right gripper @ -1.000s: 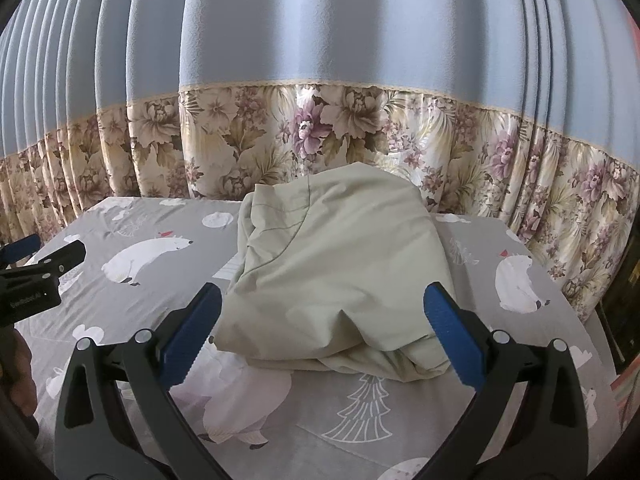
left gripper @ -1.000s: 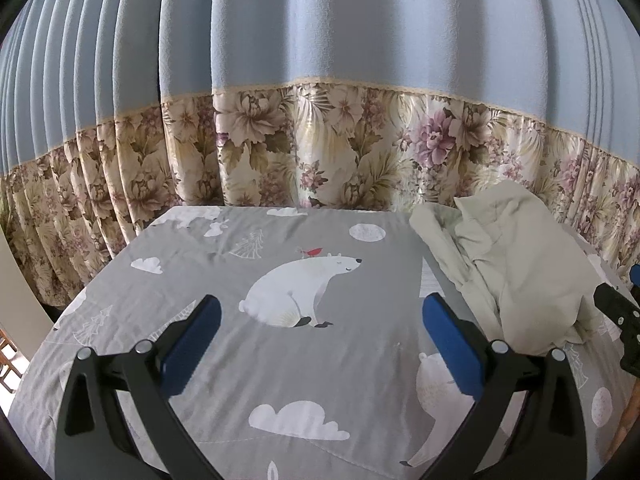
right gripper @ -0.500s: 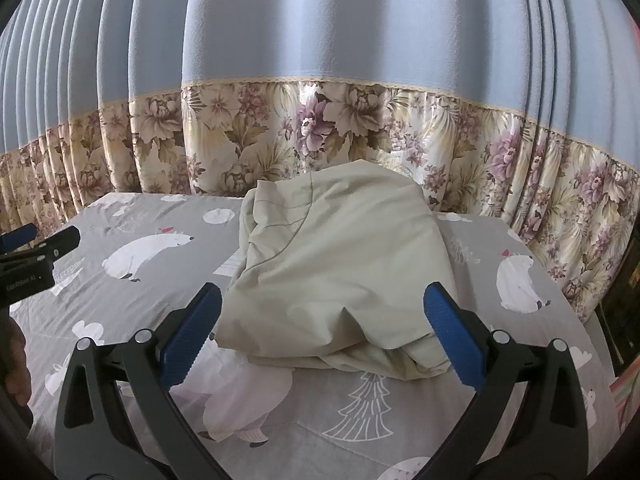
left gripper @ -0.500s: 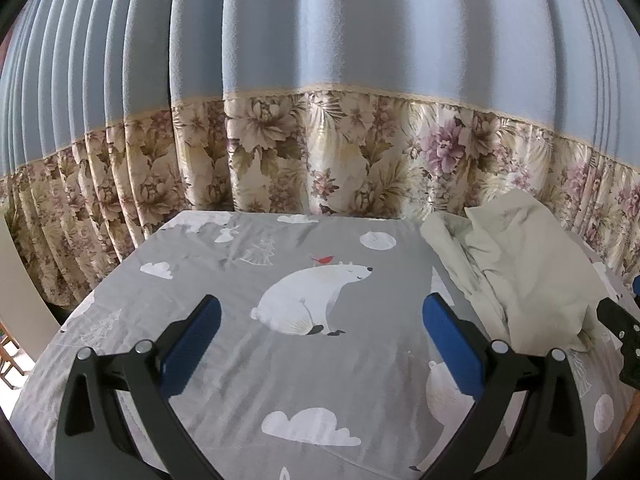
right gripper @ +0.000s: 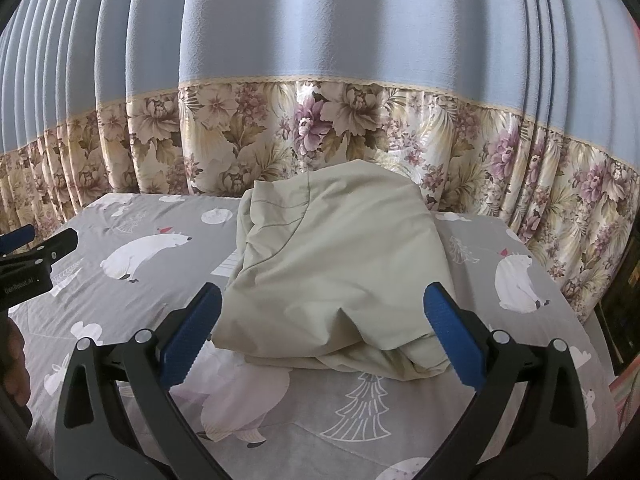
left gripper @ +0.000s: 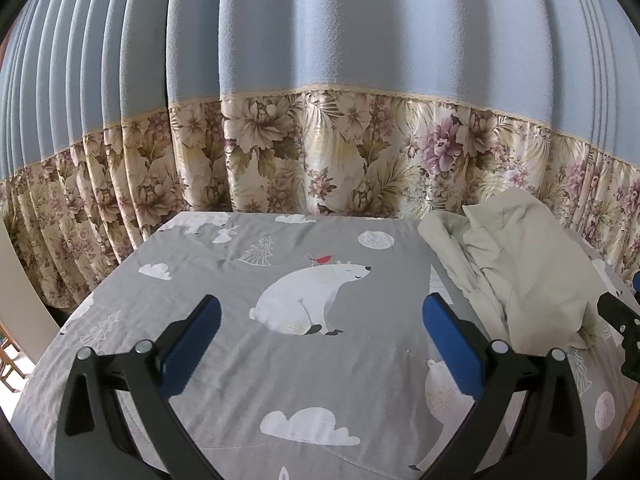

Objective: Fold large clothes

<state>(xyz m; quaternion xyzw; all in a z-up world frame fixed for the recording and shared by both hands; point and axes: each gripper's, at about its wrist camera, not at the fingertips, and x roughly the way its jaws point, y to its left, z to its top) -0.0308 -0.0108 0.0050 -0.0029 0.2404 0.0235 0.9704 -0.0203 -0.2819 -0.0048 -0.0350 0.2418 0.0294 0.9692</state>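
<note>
A pale green garment (right gripper: 340,276) lies in a loose heap on the grey bear-print bedsheet (right gripper: 132,308). In the left wrist view the heap (left gripper: 524,272) sits at the right. My right gripper (right gripper: 322,322) is open and empty, just in front of the heap, with its blue pads either side of the near edge. My left gripper (left gripper: 320,330) is open and empty over bare sheet (left gripper: 224,284), left of the heap. The left gripper also shows at the left edge of the right wrist view (right gripper: 36,260).
A blue curtain with a floral lower band (left gripper: 320,160) hangs close behind the bed along its far and side edges. The bed's left edge (left gripper: 60,332) drops off to a floor. Dark furniture (right gripper: 624,304) stands at the far right.
The left wrist view has tilted up slightly, so the bed and garment sit lower in the frame. The right gripper has hardly moved. Both grippers stay open.
</note>
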